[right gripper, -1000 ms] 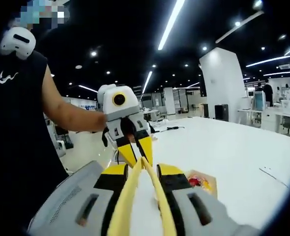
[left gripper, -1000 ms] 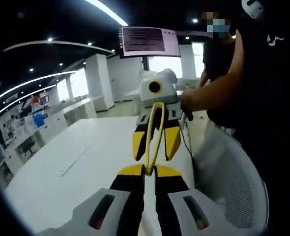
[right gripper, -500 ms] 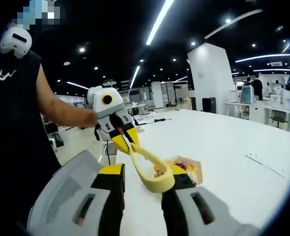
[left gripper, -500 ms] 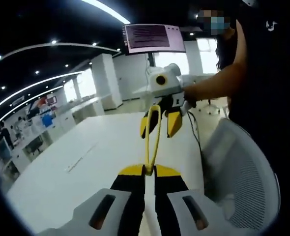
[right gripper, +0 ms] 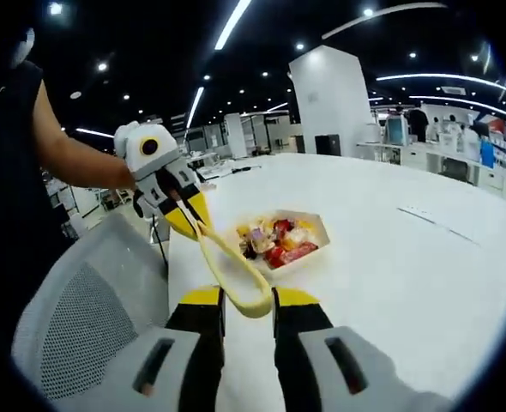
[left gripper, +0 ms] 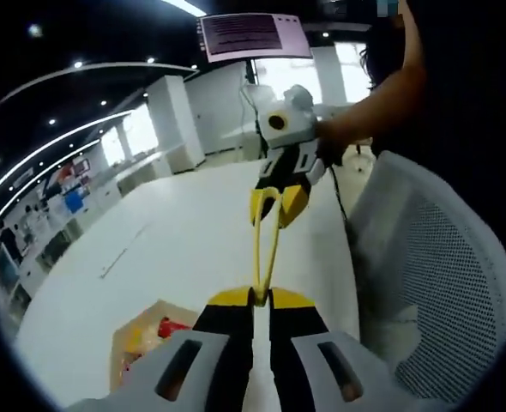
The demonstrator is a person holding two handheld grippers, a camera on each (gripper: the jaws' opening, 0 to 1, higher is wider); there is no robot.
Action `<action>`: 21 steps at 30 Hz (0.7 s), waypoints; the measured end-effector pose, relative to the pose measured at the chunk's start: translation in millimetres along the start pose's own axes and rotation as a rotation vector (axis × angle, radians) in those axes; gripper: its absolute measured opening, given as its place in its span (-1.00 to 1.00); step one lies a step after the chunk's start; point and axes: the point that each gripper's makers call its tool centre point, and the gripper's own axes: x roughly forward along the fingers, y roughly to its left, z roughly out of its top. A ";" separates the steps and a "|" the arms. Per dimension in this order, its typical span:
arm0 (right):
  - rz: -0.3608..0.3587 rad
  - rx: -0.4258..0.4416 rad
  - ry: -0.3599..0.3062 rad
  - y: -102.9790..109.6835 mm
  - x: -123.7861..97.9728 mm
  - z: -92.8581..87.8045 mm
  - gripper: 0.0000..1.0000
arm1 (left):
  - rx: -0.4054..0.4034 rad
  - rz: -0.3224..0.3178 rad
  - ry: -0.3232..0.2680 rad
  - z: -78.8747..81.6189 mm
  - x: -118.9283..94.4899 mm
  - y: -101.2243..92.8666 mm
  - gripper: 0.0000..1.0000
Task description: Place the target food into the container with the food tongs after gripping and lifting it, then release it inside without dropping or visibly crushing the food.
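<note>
1. In the left gripper view, the left gripper (left gripper: 262,300) rises from 6 o'clock with its jaws closed on one end of the yellow food tongs (left gripper: 266,245), which run edge-on toward 12 o'clock.
2. At about 12 o'clock in the same view, the right gripper (left gripper: 279,202) meets the far end of the tongs, with a person's hand (left gripper: 334,142) behind it. Whether its tips actually pinch that end I cannot tell from here.
3. At 7 o'clock in this view sits a cardboard tray (left gripper: 129,343) on the white table (left gripper: 167,249), partly hidden by the gripper body. A mesh chair (left gripper: 433,257) stands at 3 o'clock.
4. In the right gripper view, the right gripper (right gripper: 249,300) comes up from 6 o'clock with the looped bend of the tongs lying in the gap between its jaws. The jaws stand apart either side of the loop, and contact is unclear, so I cannot tell whether they grip.
5. The tongs arc toward 10 o'clock, where the left gripper grips the other end.
6. Near the centre of this view, just past the tongs, the tray holds the mixed food (right gripper: 274,240), red, yellow and pale pieces. No piece is lifted yet.
7. Risk, as I judge it: the tongs are shared between two grippers. If one lets go before the other holds firmly, the tongs may twist or fall onto the tray.
8. Closing hard on soft pieces could crush them.
</note>
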 end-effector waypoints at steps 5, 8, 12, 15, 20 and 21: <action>0.011 0.014 0.082 7.2 8.0 -32.8 -0.55 | 0.021 -0.058 0.057 -23.0 15.7 -12.4 -1.00; 0.006 0.014 0.141 8.0 11.9 -51.9 -0.52 | 0.035 -0.091 0.094 -36.3 23.5 -18.0 -1.00; 0.015 0.019 0.179 14.5 17.2 -66.6 -0.49 | 0.021 -0.131 0.140 -55.4 32.9 -25.6 -1.00; -0.009 0.031 0.181 15.2 17.3 -69.9 -0.49 | -0.009 -0.131 0.164 -67.3 33.5 -26.6 -0.99; -0.119 0.035 0.115 12.1 2.8 -54.7 -0.34 | -0.029 -0.127 0.167 -78.4 31.7 -27.0 -0.87; -0.140 0.028 0.105 11.4 -1.4 -50.6 -0.30 | -0.024 -0.130 0.174 -80.6 32.1 -28.2 -0.81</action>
